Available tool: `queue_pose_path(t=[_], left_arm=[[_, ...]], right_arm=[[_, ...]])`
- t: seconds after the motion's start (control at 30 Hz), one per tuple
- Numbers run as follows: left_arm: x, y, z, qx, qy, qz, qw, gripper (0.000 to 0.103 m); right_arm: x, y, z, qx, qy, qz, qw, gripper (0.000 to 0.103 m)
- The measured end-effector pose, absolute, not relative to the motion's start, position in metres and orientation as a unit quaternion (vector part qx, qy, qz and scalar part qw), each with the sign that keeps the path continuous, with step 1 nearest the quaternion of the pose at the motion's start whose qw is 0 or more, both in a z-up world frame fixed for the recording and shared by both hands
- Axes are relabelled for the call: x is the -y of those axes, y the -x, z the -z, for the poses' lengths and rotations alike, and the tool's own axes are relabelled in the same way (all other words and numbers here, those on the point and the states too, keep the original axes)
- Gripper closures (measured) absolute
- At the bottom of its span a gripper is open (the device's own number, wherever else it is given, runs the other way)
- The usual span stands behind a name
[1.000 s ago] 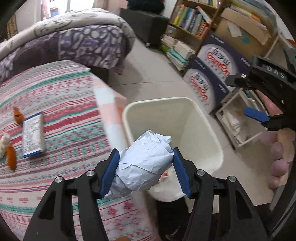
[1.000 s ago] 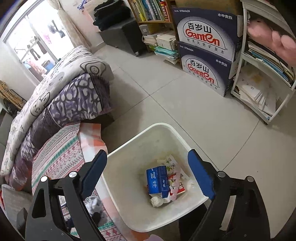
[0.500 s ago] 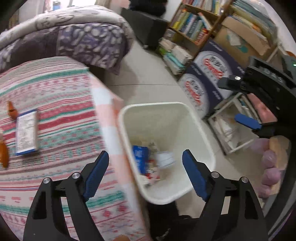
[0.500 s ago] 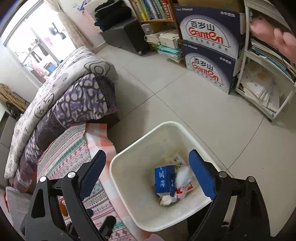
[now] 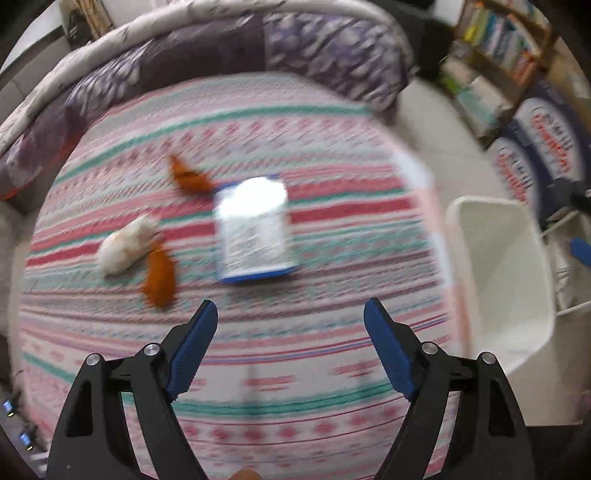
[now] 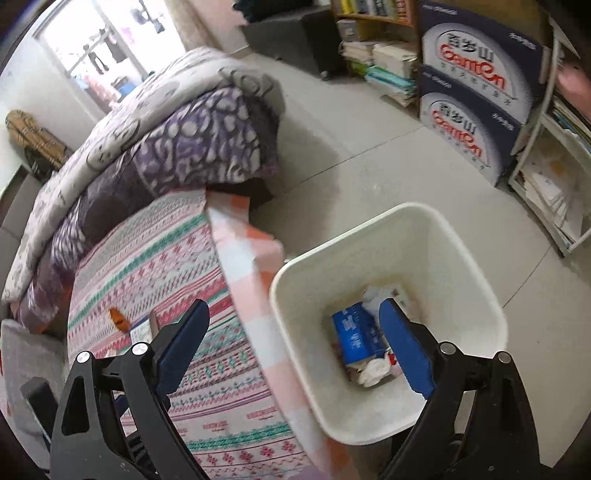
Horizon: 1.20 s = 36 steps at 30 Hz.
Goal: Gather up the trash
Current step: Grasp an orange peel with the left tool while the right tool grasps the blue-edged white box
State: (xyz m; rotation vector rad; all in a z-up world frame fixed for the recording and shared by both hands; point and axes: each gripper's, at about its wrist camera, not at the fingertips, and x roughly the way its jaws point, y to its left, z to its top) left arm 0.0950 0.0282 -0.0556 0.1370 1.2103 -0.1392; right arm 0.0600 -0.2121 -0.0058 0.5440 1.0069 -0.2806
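Where the striped cloth [image 5: 295, 369] covered the table, the trash left to collect lay in a loose group: a blue-edged white packet [image 5: 255, 230] in the middle, a crumpled white wad [image 5: 125, 249] to its left touching an orange scrap [image 5: 159, 275], and a second orange scrap [image 5: 190, 177] just beyond the packet's far left corner. Blur smeared all four, so the print on the packet could not be read and what the orange scraps were could not be told.

Off the cloth's right edge stood the white bin [image 6: 476, 295], close against the table. At its bottom lay a blue carton [image 6: 354, 334] among white crumpled paper [image 6: 373, 371]; the rest of that heap was partly covered by a blue pad.

Pointing steeply down at the cloth, the left gripper [image 5: 290, 308] hung over the table on the near side of the packet, its jaws wide apart with nothing between them. Over the gap between table and bin, the right gripper [image 6: 293, 308] also tilted downward, jaws spread and empty, one finger above the cloth and the other above the bin's inside.

Behind the table a purple patterned quilt [image 6: 192, 147] was heaped, and stacked blue-and-white boxes [image 6: 476, 99] stood by a bookshelf [image 6: 376, 33], cut off at the frame's top.
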Motion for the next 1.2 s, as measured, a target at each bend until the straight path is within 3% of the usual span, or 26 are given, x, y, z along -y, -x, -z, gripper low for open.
queue_pose_path(t=[0.43,0.63,0.67,0.7,0.8,1.2], left_arm=[[-0.118,-0.134,0.099,-0.599,-0.052,-0.015,0.799,0.028],[-0.120,-0.143,0.110,-0.578,-0.038,-0.002,0.815,0.046],[-0.121,-0.143,0.110,-0.576,-0.034,0.008,0.817,0.054],[-0.120,-0.140,0.108,-0.576,-0.028,0.015,0.817,0.070],[-0.126,-0.139,0.107,-0.582,-0.012,0.023,0.812,0.076],[-0.177,-0.111,0.066,-0.576,0.054,-0.027,0.815,0.078]], right_arm=[[0.140,-0.090,0.027,-0.517,-0.223,0.084,0.822,0.014],[0.107,-0.104,0.039,-0.535,-0.215,0.057,0.815,0.014],[0.100,-0.107,0.042,-0.539,-0.212,0.051,0.814,0.014],[0.095,-0.109,0.043,-0.541,-0.209,0.047,0.813,0.014],[0.075,-0.116,0.051,-0.551,-0.200,0.031,0.810,0.014],[0.017,-0.139,0.076,-0.560,-0.136,0.009,0.817,0.014]])
